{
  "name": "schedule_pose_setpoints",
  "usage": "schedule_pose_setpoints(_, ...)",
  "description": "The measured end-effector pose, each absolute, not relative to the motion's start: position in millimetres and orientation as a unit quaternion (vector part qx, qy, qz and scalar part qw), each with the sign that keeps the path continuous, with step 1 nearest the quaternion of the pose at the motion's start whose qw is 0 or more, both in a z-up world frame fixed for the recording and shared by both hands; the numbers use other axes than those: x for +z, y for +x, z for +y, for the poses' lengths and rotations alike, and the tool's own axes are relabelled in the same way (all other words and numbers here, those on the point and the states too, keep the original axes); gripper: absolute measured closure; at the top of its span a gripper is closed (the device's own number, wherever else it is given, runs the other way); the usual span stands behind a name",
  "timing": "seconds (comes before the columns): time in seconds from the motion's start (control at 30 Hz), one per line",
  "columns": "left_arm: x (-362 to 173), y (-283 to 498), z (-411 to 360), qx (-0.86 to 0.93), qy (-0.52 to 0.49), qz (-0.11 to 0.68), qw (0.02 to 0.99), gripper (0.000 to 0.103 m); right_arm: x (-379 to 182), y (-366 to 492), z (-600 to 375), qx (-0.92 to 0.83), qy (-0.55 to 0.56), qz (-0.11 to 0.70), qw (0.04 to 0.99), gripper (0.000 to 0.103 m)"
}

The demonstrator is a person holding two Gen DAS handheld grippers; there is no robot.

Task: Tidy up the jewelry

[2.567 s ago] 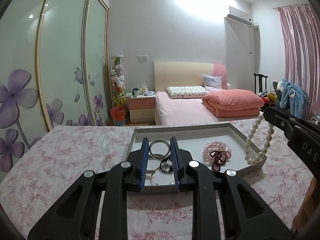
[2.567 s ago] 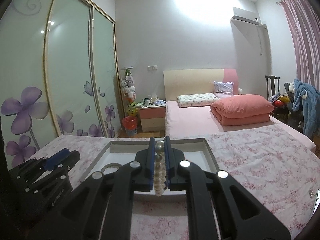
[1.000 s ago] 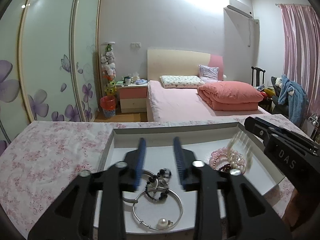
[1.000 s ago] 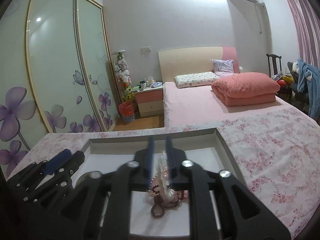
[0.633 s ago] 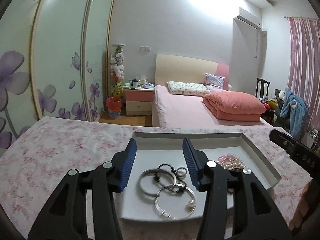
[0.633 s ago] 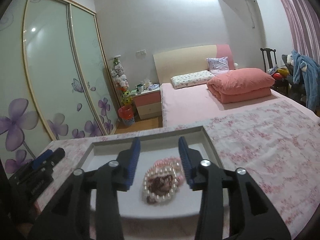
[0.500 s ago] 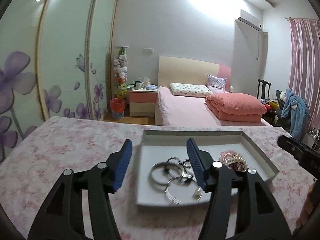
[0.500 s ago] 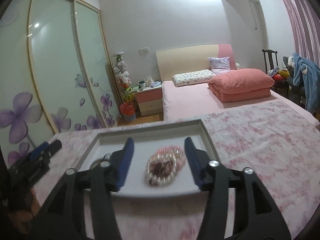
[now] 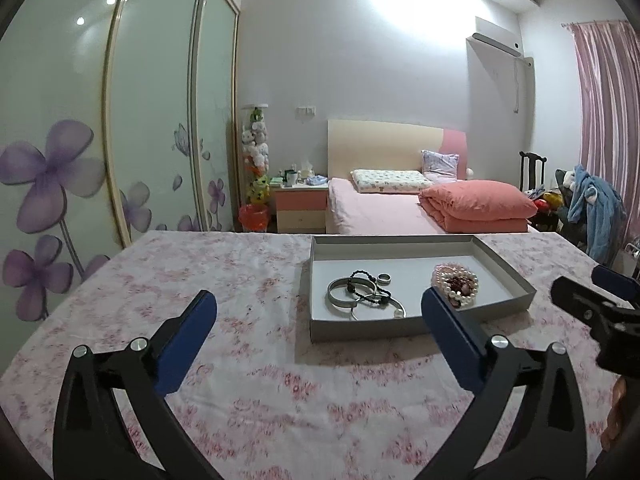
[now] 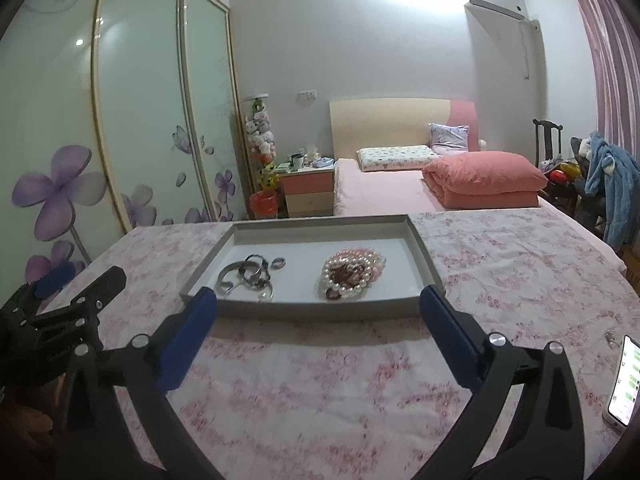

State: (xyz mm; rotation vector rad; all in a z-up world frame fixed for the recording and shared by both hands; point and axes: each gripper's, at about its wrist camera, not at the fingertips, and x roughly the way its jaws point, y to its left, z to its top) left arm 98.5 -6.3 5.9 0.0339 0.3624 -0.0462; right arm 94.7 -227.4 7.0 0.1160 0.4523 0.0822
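Observation:
A shallow grey tray (image 9: 505, 267) (image 10: 425, 254) sits on the floral tablecloth. In it lie silver bangles with a black bead cord (image 9: 362, 294) (image 10: 245, 277), a small ring (image 9: 384, 277) (image 10: 277, 263), and a heap of white pearl and pink bead strands (image 9: 456, 282) (image 10: 349, 273). My left gripper (image 9: 318, 310) is wide open and empty, pulled back in front of the tray. My right gripper (image 10: 318, 306) is wide open and empty, also short of the tray's near wall.
The floral tablecloth (image 9: 248, 280) covers the table. A phone (image 10: 624, 384) lies at the table's right edge. Beyond the table stand a bed (image 9: 400, 204), a nightstand (image 9: 300, 206) and wardrobe doors (image 9: 120, 120).
The right gripper lowered the pearl strand onto the pink beads in the tray and let go. Both grippers opened wide and drew back from the tray.

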Motion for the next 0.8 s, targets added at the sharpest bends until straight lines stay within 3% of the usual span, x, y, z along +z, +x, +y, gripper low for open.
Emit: schedule_pose_setpoints(0.8, 1.6, 69.1, -6.5, -0.013, 0.010, 0.175, 0.984, 0.002, 4.5, 68.2, -234.7, 0.025, 0.060, 0.210, 0.976, 0.004)
